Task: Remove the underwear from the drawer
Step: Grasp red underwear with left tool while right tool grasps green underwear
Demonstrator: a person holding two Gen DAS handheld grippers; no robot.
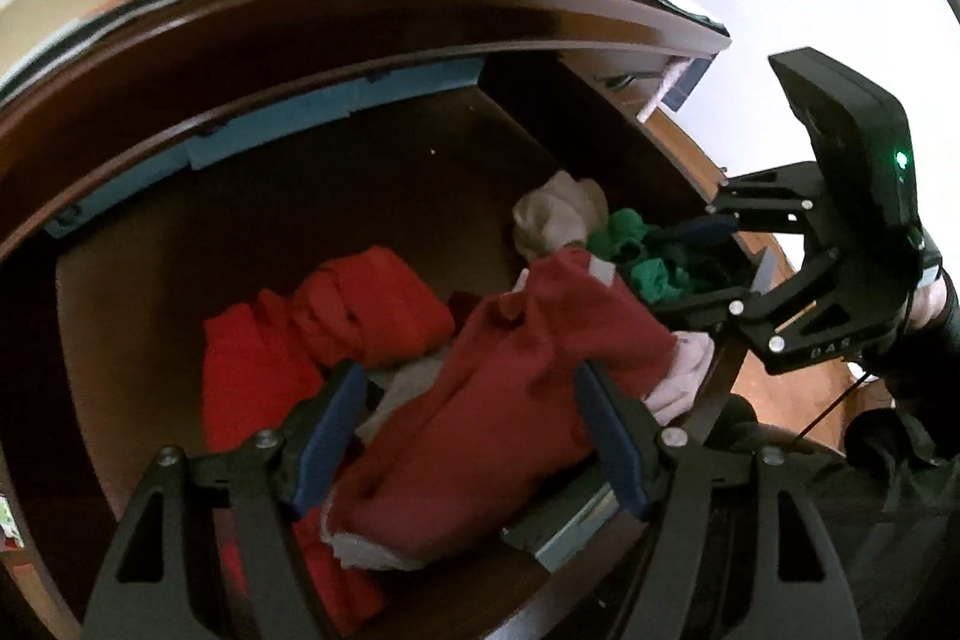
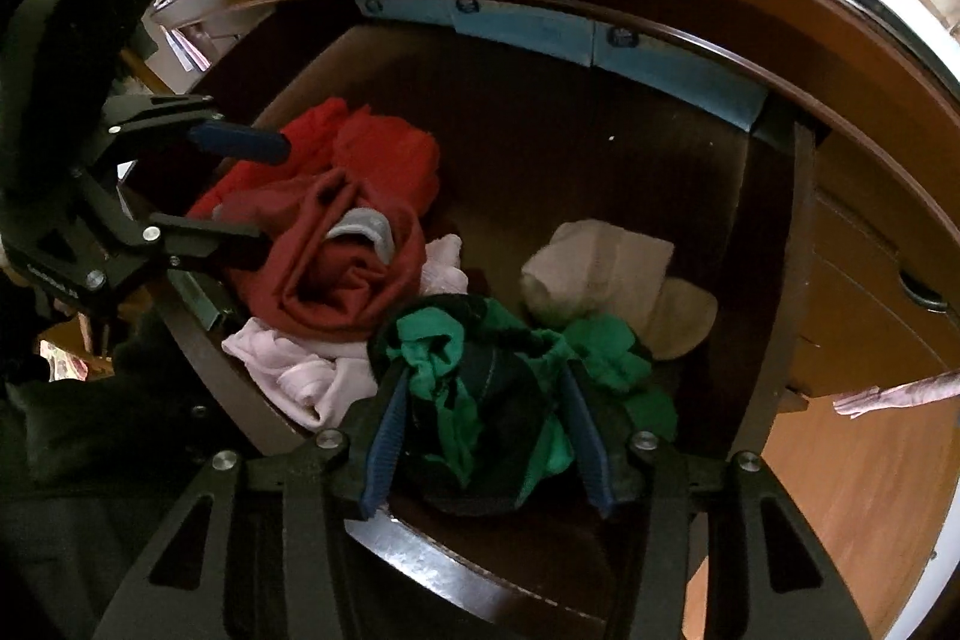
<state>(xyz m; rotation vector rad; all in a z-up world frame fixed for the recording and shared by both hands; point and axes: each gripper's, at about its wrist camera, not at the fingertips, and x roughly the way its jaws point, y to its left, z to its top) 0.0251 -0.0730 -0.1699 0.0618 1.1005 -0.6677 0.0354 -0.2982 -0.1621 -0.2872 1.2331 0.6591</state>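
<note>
**Both grippers down in the open drawer, each at a garment**

The dark wooden drawer (image 2: 774,244) stands pulled out, holding a loose heap of clothing. The right gripper (image 2: 486,418) points steeply down into its near right corner, and its blue-padded jaws bracket the green and dark underwear (image 2: 480,400); fabric bunches against both pads, so the jaws appear to be pinching it, though folds hide the exact contact. That garment lies inside the drawer against the front wall, just beside a cream sock bundle (image 2: 600,274) and a pale pink piece (image 2: 300,370).

The left gripper (image 1: 474,436) hangs over the left side of the heap with its jaws spread wide. The maroon garment (image 1: 498,412) lies between them, and the right pad looks to be touching the cloth while the left pad stands clear of it. A bright red cloth (image 1: 312,340) lies behind, further into the drawer. Blue tape strips (image 1: 300,124) line the drawer's back edge. Wooden floor (image 2: 870,490) shows to the right.
</note>
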